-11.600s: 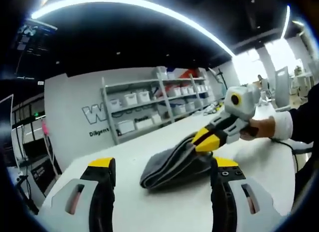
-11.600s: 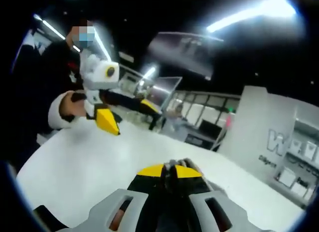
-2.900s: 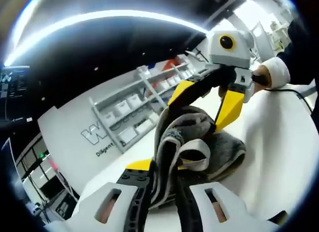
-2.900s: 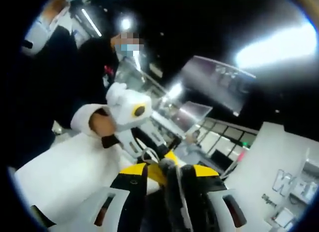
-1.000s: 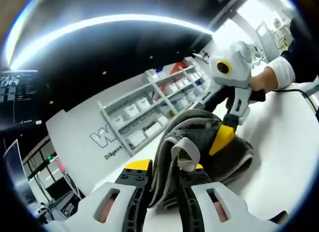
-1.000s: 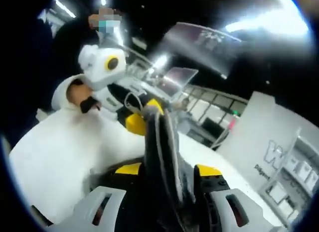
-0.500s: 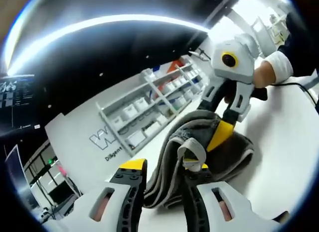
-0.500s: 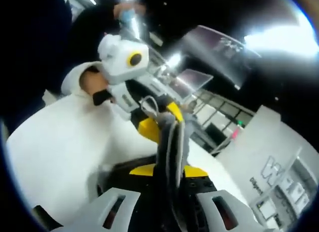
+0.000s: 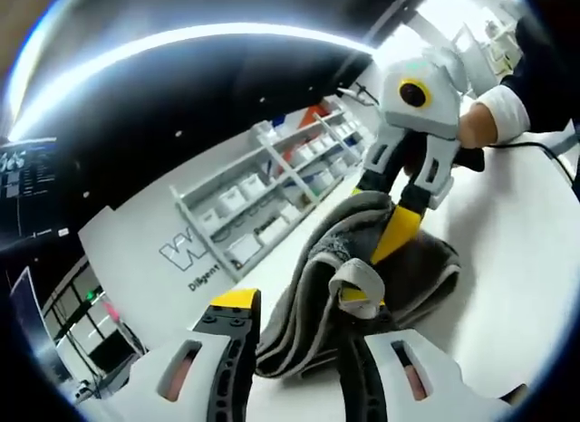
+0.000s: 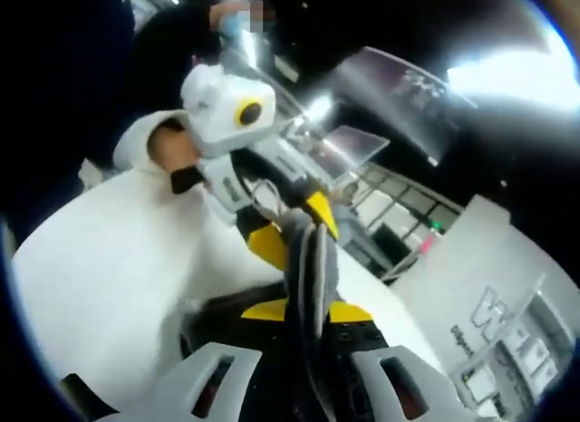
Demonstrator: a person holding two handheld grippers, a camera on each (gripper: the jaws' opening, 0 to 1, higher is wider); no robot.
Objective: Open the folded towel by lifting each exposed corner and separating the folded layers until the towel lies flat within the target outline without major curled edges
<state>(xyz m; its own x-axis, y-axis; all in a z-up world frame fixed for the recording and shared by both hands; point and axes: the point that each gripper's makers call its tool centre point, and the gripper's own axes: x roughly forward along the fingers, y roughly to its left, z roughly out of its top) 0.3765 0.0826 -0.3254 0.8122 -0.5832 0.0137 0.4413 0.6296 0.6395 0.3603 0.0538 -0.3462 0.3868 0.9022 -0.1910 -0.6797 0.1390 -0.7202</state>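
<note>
White desk under a dark ceiling with one long curved light strip. Behind it, a pale wall panel with partial lettering, and a metal shelving unit carrying rows of white storage bins; I cannot make out what the bins hold.

Left gripper view: my left claw rises from the bottom edge, yellow-tipped jaws set apart with clear space on the left side. The grey towel is bunched and partly lifted, its lower bulk resting on the desk, several layers standing up in folds between and just past my jaws. A pale loop tag curls off the towel's edge right against my right-hand jaw. Whether that jaw actually presses cloth, I cannot tell; the jaws read as spread.

My right claw comes in from the upper right, held by a hand with a white cuff and dark sleeve. Its yellow tips are pinched onto the towel's raised upper fold.

Right gripper view: the right claw has a tall ridge of towel layers standing upright between its jaws, clamped. Beyond the ridge, the left claw with a hand behind it, tips touching the same cloth. Glass partitions in the far background, blurred.
</note>
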